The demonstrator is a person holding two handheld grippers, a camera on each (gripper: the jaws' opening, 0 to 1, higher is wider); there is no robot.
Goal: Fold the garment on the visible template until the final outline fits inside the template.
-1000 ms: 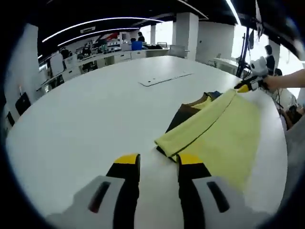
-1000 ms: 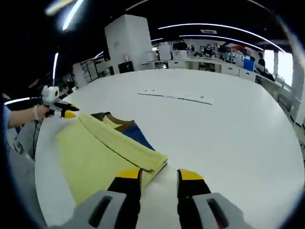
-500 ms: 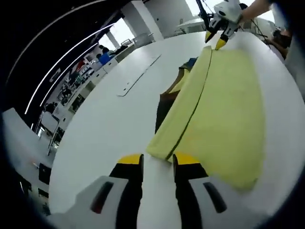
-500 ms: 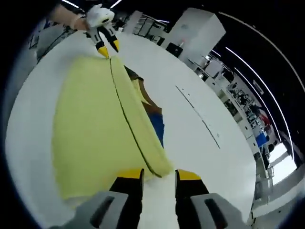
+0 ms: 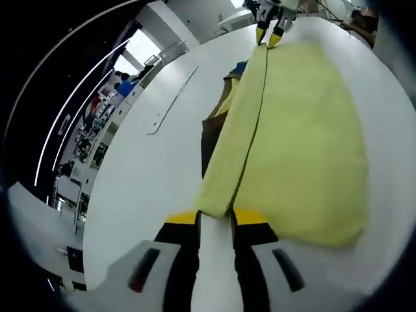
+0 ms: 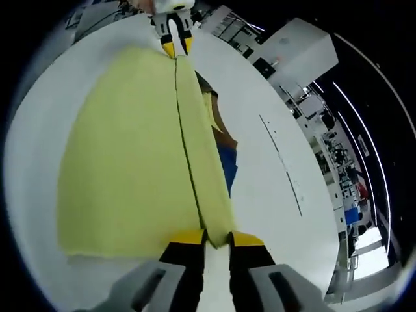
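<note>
A yellow garment (image 5: 299, 143) lies flat on the white table (image 5: 149, 182), one long side turned over into a narrow band. Brown and blue parts (image 5: 211, 130) poke out beside that band. My left gripper (image 5: 216, 218) has its jaws drawn close on the band's near corner. At the far end of the same fold, my right gripper (image 5: 270, 36) pinches the cloth. In the right gripper view the garment (image 6: 130, 149) runs away from my right gripper (image 6: 216, 239), which is closed on the fold's corner, up to my left gripper (image 6: 175, 47).
A thin flat pale strip (image 5: 172, 97) lies on the table apart from the garment, also seen as the strip (image 6: 281, 166). Bare tabletop (image 6: 273, 195) stretches beyond the fold. Office desks and a white pillar (image 6: 296, 49) stand past the table's edge.
Both grippers have come down to opposite ends of the folded band, and their jaws have narrowed onto its corners. The views tipped down toward the cloth.
</note>
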